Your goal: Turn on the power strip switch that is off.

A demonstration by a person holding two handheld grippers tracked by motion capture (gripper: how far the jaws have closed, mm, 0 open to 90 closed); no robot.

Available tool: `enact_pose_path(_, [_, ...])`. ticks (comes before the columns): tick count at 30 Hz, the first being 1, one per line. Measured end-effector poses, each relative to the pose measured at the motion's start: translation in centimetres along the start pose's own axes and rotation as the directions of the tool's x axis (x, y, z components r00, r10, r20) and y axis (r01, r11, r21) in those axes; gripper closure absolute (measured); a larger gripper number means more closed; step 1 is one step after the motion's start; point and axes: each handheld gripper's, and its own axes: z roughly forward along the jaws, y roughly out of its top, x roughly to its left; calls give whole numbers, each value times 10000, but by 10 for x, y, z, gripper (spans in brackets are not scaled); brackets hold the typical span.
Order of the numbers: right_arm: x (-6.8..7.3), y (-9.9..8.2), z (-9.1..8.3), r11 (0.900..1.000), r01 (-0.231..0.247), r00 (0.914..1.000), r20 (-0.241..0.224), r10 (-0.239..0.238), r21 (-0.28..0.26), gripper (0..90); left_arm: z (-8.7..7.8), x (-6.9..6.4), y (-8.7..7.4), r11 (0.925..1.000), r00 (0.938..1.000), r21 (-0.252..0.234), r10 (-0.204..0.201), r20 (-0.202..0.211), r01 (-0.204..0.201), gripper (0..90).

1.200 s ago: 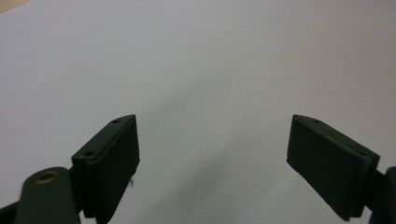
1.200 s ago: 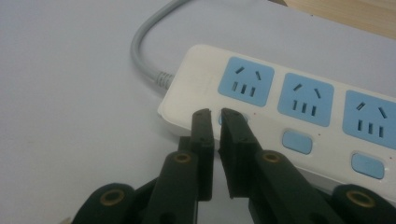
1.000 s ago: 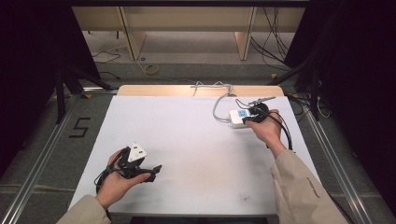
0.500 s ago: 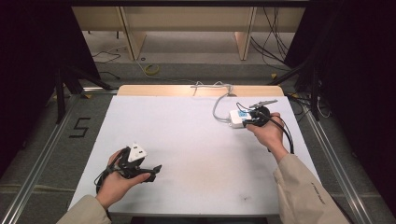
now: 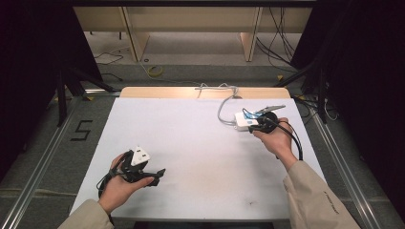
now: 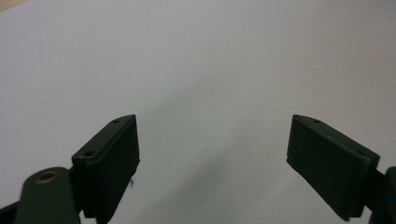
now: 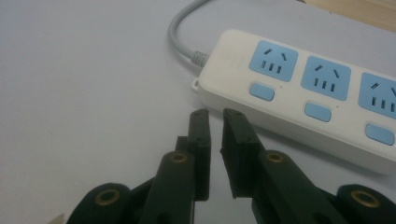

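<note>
White and nearly bare, the desk [image 5: 200, 157] is carrying one thing of note: a white power strip [image 7: 299, 88] lying at the far right, its grey cord [image 5: 224, 102] curling away toward the far edge. In the right gripper view the strip is showing three blue sockets, each with a blue switch [image 7: 261, 91] below it, and every socket is standing empty, with no plug to be seen anywhere on the desk.

The right gripper [image 7: 215, 122] is hovering just beside the near end of the strip, by the corner where the cord is entering. Its fingers are standing almost together, a thin gap between them and nothing in it; they are not touching the strip's casing as far as that view shows. The left gripper [image 5: 152, 175] is resting at the near left, well apart from the strip, with its fingers [image 6: 109, 158] spread wide over bare surface and holding nothing.

Judging from this, the work on the strip is looking barely begun: the approach is made, but no grip, push or press is yet showing. Left to do, it seems, is making contact, perhaps pressing the nearest switch with narrowed tips or shifting the strip, while the left side is waiting unused.
</note>
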Motion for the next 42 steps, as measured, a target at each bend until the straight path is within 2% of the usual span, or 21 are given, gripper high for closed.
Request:
enact_pose_path(8, [7,-1,-6,9997,234,9996,-125,-235,-100,815,0,0,0,10000,10000,-10,-3,-10,3,168])
enact_pose_path(16, [9,-6,-10,9998,131,9995,-277,-136,-154,804,0,0,0,10000,10000,18,-26,-12,26,168])
enact_pose_path(34, [18,-14,-26,9987,260,9985,-477,-281,-441,771,1,0,0,10000,10000,-20,-46,-37,46,168])
enact_pose_path(42, [22,-22,-30,9989,295,9978,-586,-316,-355,756,1,0,0,10000,10000,-34,-64,-36,64,168])
